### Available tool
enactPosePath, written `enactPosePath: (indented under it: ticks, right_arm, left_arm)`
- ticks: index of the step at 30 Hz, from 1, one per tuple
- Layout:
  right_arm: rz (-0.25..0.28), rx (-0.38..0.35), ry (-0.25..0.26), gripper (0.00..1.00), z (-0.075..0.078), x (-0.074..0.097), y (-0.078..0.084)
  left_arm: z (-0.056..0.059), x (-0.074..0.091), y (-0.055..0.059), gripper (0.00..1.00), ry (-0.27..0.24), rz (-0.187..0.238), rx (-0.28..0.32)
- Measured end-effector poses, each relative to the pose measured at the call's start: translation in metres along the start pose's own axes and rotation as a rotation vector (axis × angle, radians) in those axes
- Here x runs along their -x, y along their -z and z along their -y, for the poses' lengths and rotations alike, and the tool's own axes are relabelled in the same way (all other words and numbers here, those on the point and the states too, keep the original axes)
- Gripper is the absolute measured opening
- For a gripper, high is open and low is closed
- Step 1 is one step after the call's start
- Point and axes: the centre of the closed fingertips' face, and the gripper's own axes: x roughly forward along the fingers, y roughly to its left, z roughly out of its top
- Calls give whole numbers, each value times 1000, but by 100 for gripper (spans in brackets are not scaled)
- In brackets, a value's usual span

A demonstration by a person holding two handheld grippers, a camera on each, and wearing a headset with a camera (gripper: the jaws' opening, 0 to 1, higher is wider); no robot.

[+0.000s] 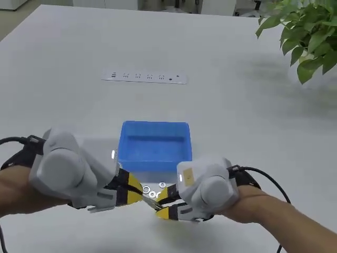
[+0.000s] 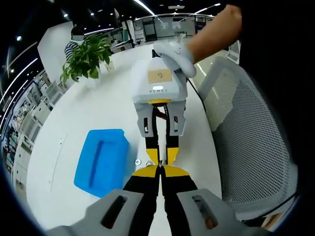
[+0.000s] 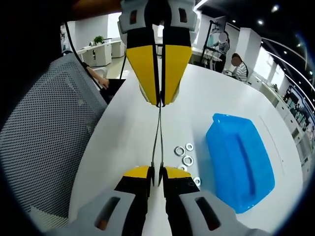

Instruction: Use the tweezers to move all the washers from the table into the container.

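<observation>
Near the tabletop's (image 1: 221, 105) front edge, the left gripper (image 3: 159, 101) and right gripper (image 3: 157, 178) meet tip to tip, both sets of jaws pressed onto the tweezers (image 3: 158, 130) spanning between them. Judged step: readying the tweezers. Washers (image 3: 185, 153) lie beside the empty blue container (image 3: 241, 162); next, aim the tips at one. Housing label (image 2: 158, 90) reads roughly "KENS", uncertain.

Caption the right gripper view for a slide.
Left gripper and right gripper hold tweezers beside washers and a blue container.
</observation>
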Motion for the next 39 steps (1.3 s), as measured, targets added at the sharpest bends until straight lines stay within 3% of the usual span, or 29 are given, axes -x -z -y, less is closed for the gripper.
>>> enactPosePath:
  ticks: [20, 27, 39]
  right_arm:
    - [34, -19, 10, 12, -3, 1, -3]
    - [36, -26, 20, 12, -2, 2, -1]
    - [31, -49, 36, 18, -1, 6, 0]
  left_arm:
    - [1, -10, -22, 6, 14, 82, 8]
    - [1, -17, -23, 6, 22, 93, 15]
    - [1, -14, -21, 6, 20, 85, 13]
